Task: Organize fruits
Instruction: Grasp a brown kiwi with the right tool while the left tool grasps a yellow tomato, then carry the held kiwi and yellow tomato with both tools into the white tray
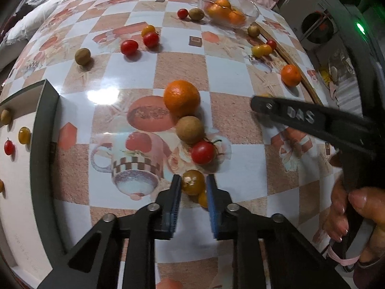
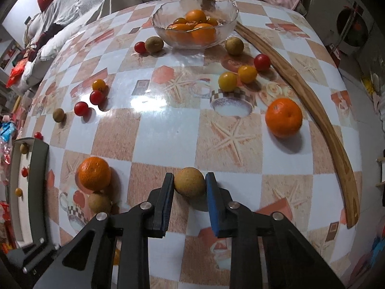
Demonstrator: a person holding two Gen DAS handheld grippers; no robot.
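Note:
My left gripper (image 1: 193, 183) is shut on a brownish-green tomato (image 1: 192, 181), low over the table, with a yellow tomato (image 1: 203, 198) just beneath it. A red tomato (image 1: 203, 152), a brown longan (image 1: 190, 129) and an orange (image 1: 181, 98) lie in a row ahead. My right gripper (image 2: 190, 184) is shut on a brown longan (image 2: 190, 185). It also shows in the left wrist view (image 1: 259, 104) at right, tips hidden. A glass bowl (image 2: 227, 31) with oranges stands at the far side. Another orange (image 2: 284, 116) lies to the right.
A white tray with a dark rim (image 1: 38, 144) at the left holds small tomatoes and a longan. Loose red and yellow tomatoes (image 2: 97, 97) and longans (image 2: 234, 45) lie scattered on the checkered table. A curved wooden strip (image 2: 312, 106) runs along the right edge.

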